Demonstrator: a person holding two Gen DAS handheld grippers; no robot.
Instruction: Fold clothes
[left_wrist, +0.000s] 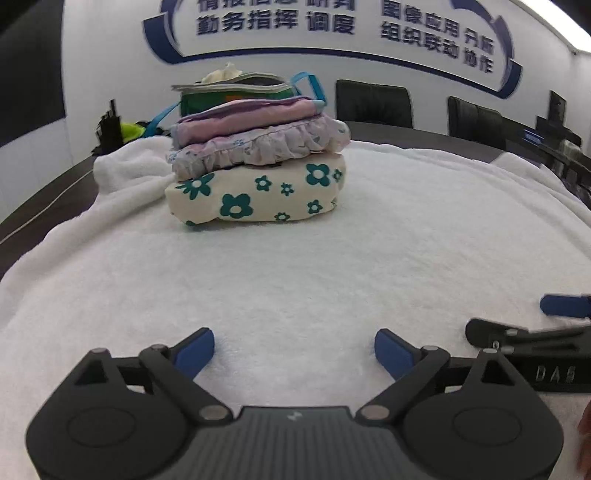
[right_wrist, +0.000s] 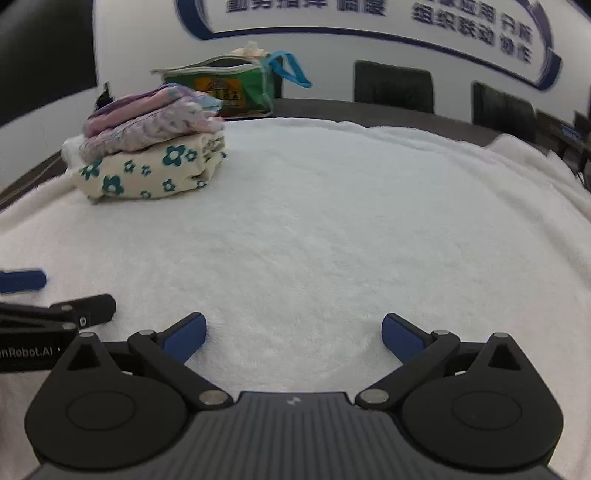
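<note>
A stack of folded clothes stands on the white towel-covered table (left_wrist: 295, 266): a cream piece with teal flowers (left_wrist: 258, 194) at the bottom, a lilac ruffled piece (left_wrist: 266, 146) on it, a pink and purple piece (left_wrist: 243, 114) on top. The stack also shows in the right wrist view (right_wrist: 147, 147), far left. My left gripper (left_wrist: 294, 350) is open and empty, low over the towel well short of the stack. My right gripper (right_wrist: 293, 334) is open and empty over bare towel. Each gripper shows at the edge of the other's view.
A green bag (left_wrist: 236, 92) with blue straps and clothes inside stands behind the stack; it also shows in the right wrist view (right_wrist: 229, 88). Black chairs (left_wrist: 373, 103) line the far table edge. The dark table edge (left_wrist: 48, 206) runs at the left.
</note>
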